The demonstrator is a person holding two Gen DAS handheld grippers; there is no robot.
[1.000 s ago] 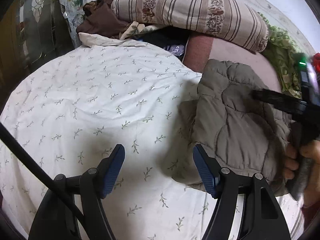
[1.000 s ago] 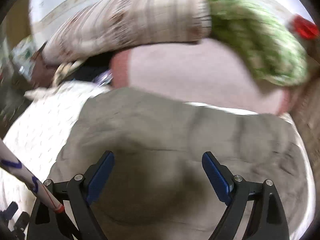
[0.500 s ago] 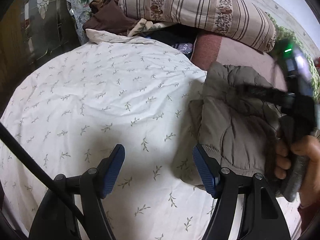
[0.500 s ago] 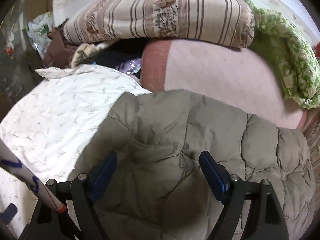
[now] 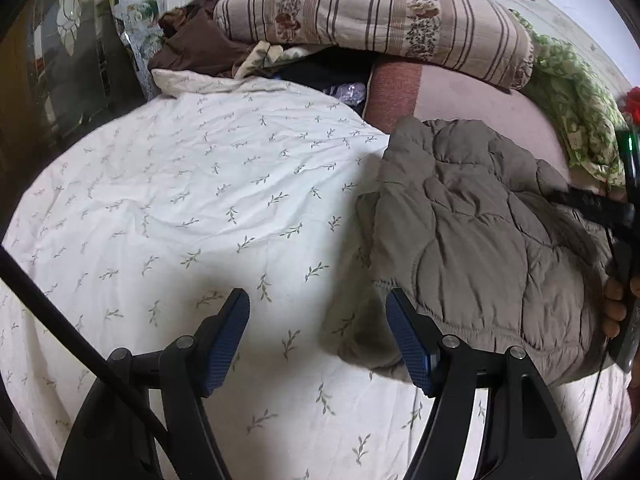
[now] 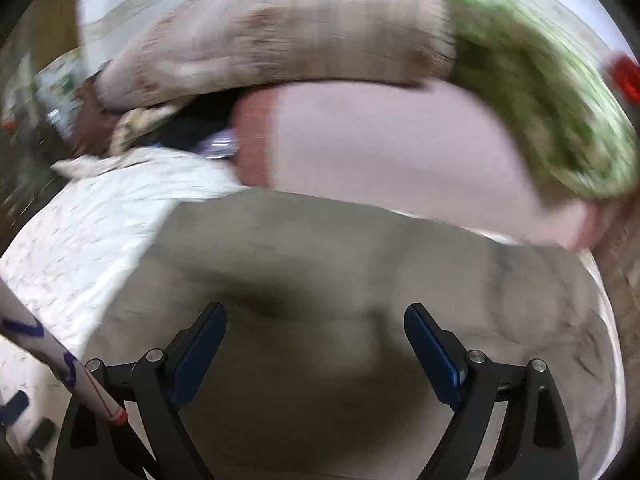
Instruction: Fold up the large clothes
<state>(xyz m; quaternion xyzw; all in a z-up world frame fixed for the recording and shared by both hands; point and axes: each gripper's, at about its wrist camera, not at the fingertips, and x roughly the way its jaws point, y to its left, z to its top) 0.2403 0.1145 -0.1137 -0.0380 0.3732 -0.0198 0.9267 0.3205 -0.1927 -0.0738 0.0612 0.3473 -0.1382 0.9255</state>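
Observation:
A quilted grey-brown jacket (image 5: 472, 240) lies folded in a bundle on the right side of the bed's white leaf-print cover (image 5: 200, 200). My left gripper (image 5: 317, 308) stands open over the cover just left of the jacket's hem, with nothing between its fingers. At the right edge of the left wrist view, a hand (image 5: 616, 308) holds my right gripper (image 6: 315, 316) above the jacket (image 6: 320, 280). Its jaws are opening. The jacket lies beneath them and the pads do not press on it. The right wrist view is blurred by motion.
A striped pillow (image 5: 372, 16) and a green floral quilt (image 5: 576, 100) lie at the head of the bed on a pink blanket (image 5: 472, 96). Brown clothes (image 5: 196, 44) are heaped at the back left. A black cable (image 5: 60, 320) crosses the lower left.
The right gripper has swung sideways over the jacket, its view going from sharp to blurred, and its jaws stand a little wider. The left gripper has stayed put.

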